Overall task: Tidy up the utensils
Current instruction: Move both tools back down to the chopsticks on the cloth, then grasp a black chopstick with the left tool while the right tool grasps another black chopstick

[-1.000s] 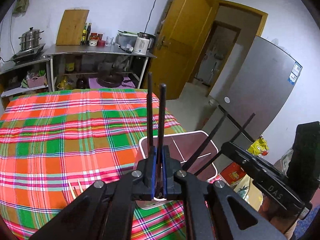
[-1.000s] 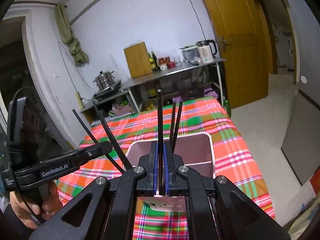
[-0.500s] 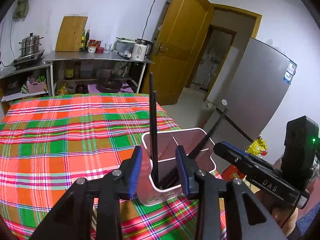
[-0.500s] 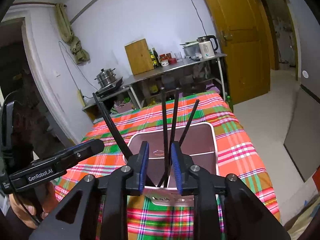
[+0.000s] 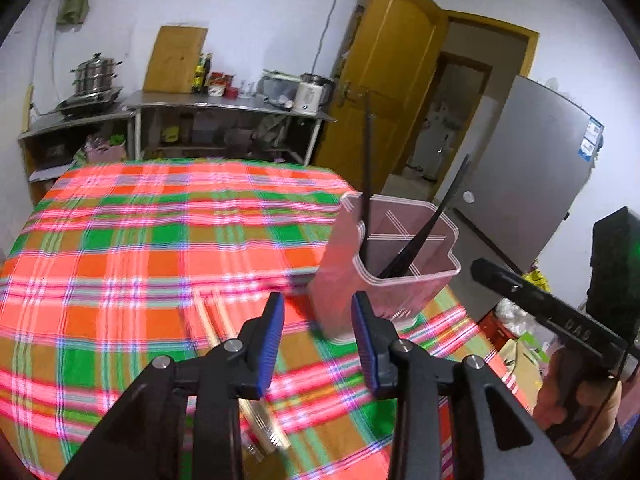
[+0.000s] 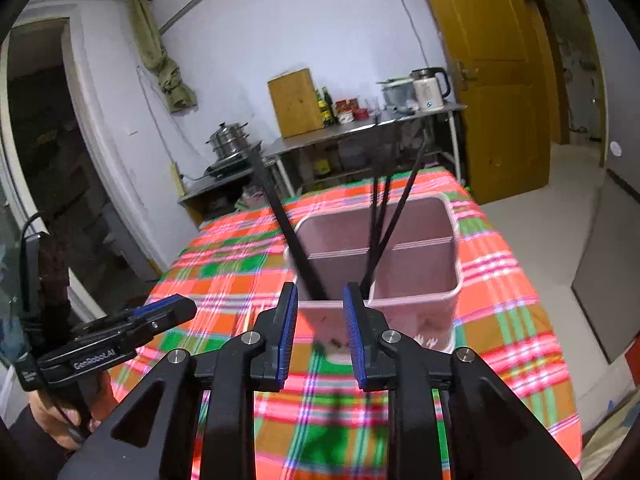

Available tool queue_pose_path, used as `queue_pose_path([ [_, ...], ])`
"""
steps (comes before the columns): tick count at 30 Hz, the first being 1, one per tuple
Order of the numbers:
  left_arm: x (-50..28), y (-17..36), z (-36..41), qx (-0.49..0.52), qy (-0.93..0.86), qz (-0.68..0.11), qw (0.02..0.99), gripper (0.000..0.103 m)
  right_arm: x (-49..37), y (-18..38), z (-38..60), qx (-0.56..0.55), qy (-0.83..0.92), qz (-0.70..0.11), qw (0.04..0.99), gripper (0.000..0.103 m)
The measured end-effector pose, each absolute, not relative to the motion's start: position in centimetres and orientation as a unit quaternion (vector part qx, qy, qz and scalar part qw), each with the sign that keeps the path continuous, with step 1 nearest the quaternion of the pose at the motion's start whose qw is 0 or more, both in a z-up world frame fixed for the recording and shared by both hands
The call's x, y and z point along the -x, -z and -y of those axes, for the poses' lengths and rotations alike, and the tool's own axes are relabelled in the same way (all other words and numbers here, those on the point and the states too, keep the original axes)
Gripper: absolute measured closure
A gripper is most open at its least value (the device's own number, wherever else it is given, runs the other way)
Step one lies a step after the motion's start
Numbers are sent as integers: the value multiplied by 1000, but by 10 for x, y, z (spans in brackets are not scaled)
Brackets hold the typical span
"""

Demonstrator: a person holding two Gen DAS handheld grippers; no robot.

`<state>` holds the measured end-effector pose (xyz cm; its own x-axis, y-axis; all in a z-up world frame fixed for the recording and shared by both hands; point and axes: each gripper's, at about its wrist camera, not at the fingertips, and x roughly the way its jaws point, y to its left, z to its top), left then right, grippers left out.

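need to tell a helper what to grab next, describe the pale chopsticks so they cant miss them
Start at the plaid tablecloth, then find the pink holder near its edge. The wooden chopsticks lie flat on the cloth beside it, pale, unlike the black chopsticks standing inside.

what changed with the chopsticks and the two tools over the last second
Both tools let go: the left tool and right tool were each shut on black chopsticks, opened, and now stand open and empty. The chopsticks now rest in the pink holder, and both tools have pulled back from it. The holder stayed on the plaid cloth; the wooden chopsticks still lie there.
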<state>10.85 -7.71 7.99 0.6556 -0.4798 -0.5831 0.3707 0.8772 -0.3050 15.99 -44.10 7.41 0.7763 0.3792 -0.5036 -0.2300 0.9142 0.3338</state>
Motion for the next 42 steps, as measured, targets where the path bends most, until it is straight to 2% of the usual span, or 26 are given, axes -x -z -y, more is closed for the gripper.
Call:
queue_pose_path([
  [12,-89,-26,35,110,186,-391,895,67,-146,-34,398,-109,-208,-340,911,79],
  [18,-96,-6,27,119,162,-409,890,73,-145,-18,380,-100,-222,-357,902,79],
  [23,-115,12,25,119,144,-426,885,79,-148,-9,370,-93,-230,-369,896,83],
  [33,-158,28,33,108,129,-438,883,80,-167,8,350,-78,-239,-389,886,89],
  [42,-168,39,34,87,113,-449,882,93,-187,17,334,-71,-244,-401,880,93],
])
